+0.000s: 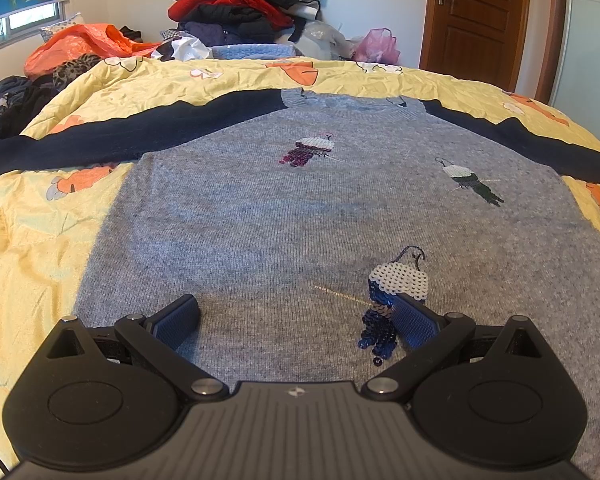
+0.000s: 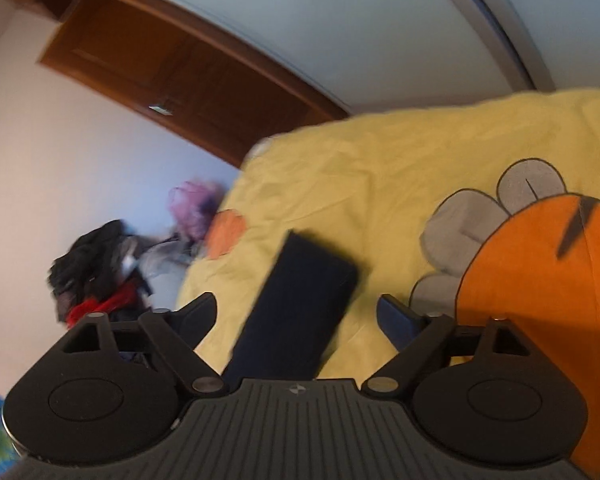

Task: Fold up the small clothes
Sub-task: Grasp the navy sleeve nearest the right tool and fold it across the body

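Observation:
A grey knit sweater (image 1: pixel 284 208) with navy sleeves lies spread flat, face up, on the yellow quilt (image 1: pixel 32 216). Sequin jellyfish patches decorate it; one patch (image 1: pixel 396 292) sits by the right finger. My left gripper (image 1: pixel 296 316) hovers open just above the sweater's lower part, nothing between its fingers. In the tilted, blurred right wrist view, my right gripper (image 2: pixel 296 316) is open over the end of a navy sleeve (image 2: pixel 300 312), whose cuff lies between the spread fingers without being pinched.
A tall heap of red and dark clothes (image 1: pixel 244 4) and an orange bag (image 1: pixel 84 44) sit at the bed's far end. A pink bag (image 1: pixel 376 44) lies near the wooden door (image 1: pixel 476 20). The quilt carries orange carrot prints (image 2: pixel 540 300).

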`<act>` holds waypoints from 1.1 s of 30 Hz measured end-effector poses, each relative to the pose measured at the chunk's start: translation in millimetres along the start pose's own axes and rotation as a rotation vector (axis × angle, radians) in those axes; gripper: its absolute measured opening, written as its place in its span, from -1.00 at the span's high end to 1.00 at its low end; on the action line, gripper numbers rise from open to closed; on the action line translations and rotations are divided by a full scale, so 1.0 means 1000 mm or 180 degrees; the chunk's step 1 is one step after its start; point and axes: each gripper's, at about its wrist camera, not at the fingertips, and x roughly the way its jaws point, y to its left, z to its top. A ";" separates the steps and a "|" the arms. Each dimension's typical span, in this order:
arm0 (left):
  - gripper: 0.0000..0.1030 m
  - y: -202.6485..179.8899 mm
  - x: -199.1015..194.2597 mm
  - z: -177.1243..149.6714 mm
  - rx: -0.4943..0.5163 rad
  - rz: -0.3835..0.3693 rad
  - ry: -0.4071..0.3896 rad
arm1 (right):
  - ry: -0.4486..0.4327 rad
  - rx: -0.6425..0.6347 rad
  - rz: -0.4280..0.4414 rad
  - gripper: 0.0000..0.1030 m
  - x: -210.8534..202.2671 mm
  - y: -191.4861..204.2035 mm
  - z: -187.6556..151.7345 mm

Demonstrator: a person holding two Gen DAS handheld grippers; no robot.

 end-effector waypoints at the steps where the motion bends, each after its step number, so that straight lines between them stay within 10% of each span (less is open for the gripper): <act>1: -1.00 0.000 0.000 0.000 0.0001 -0.0001 0.0000 | 0.0026 -0.0037 -0.0013 -0.57 0.007 0.000 0.000; 3: -1.00 0.000 0.000 0.000 0.0001 -0.0001 0.0000 | 0.0013 -0.0194 -0.0077 -0.40 0.015 0.006 0.000; 8: -1.00 0.000 0.000 0.000 0.0001 -0.0002 0.0000 | 0.0068 -0.0373 -0.0274 0.80 0.038 0.013 -0.006; 15: -1.00 0.000 0.000 0.000 0.0001 -0.0001 0.0000 | -0.0170 -0.1273 0.0009 0.77 0.006 0.097 -0.048; 22: -1.00 0.000 0.000 0.000 0.0002 -0.0007 -0.0002 | 0.0842 -0.2717 0.0986 0.78 0.000 0.227 -0.256; 28: -1.00 0.002 0.000 0.000 0.0002 -0.0010 -0.0006 | 0.1144 -0.3463 0.0660 0.77 0.027 0.236 -0.403; 30: -1.00 0.002 -0.001 -0.001 0.0002 -0.0018 -0.0010 | 0.1045 -0.3542 0.0666 0.55 0.017 0.226 -0.412; 33: -1.00 0.002 -0.001 -0.001 -0.0025 -0.0035 -0.0021 | 0.0913 -0.3348 0.0866 -0.51 -0.018 0.220 -0.399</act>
